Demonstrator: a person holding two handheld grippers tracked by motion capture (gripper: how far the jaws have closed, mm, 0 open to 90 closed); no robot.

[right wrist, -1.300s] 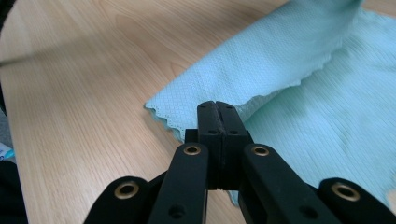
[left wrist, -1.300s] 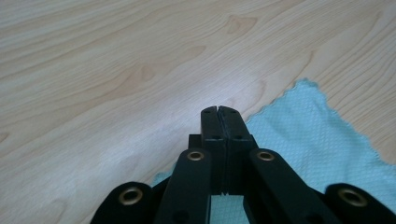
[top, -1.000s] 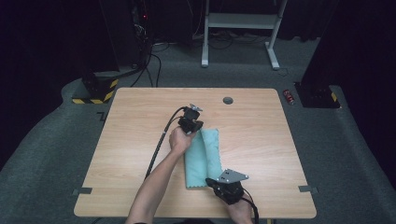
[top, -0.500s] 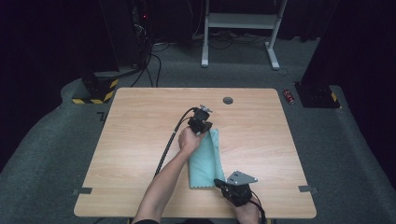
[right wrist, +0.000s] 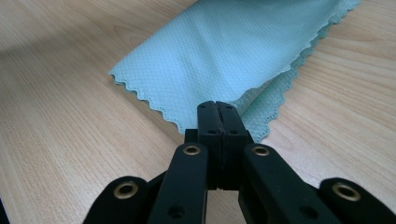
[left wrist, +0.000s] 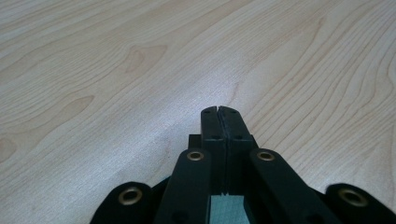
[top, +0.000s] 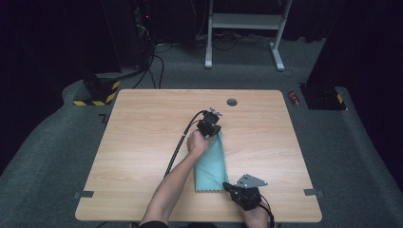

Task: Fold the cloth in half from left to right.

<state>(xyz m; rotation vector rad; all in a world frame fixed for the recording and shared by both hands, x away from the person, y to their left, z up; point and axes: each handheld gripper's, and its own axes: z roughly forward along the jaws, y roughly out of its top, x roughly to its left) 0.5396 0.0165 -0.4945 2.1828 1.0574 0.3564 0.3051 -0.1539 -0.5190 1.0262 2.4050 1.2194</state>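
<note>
A teal cloth [top: 212, 164] with scalloped edges lies folded lengthwise on the wooden table [top: 142, 123]. My left gripper [top: 212, 132] is at the cloth's far end. In the left gripper view its jaws [left wrist: 218, 110] are pressed together, with a sliver of teal cloth [left wrist: 226, 208] showing beneath them. My right gripper [top: 229, 187] is at the cloth's near right corner. In the right gripper view it [right wrist: 218, 104] is shut on the folded edge of the cloth [right wrist: 233, 42], whose two layers lift slightly there.
A round grommet hole [top: 232, 102] sits near the table's far edge. The left gripper's black cable [top: 178, 145] trails across the table toward the near side. Bare wood lies on both sides of the cloth. The floor beyond holds a white frame [top: 242, 28] and cables.
Both grippers have moved to the right and slightly nearer, carrying the cloth with them. Both stay shut.
</note>
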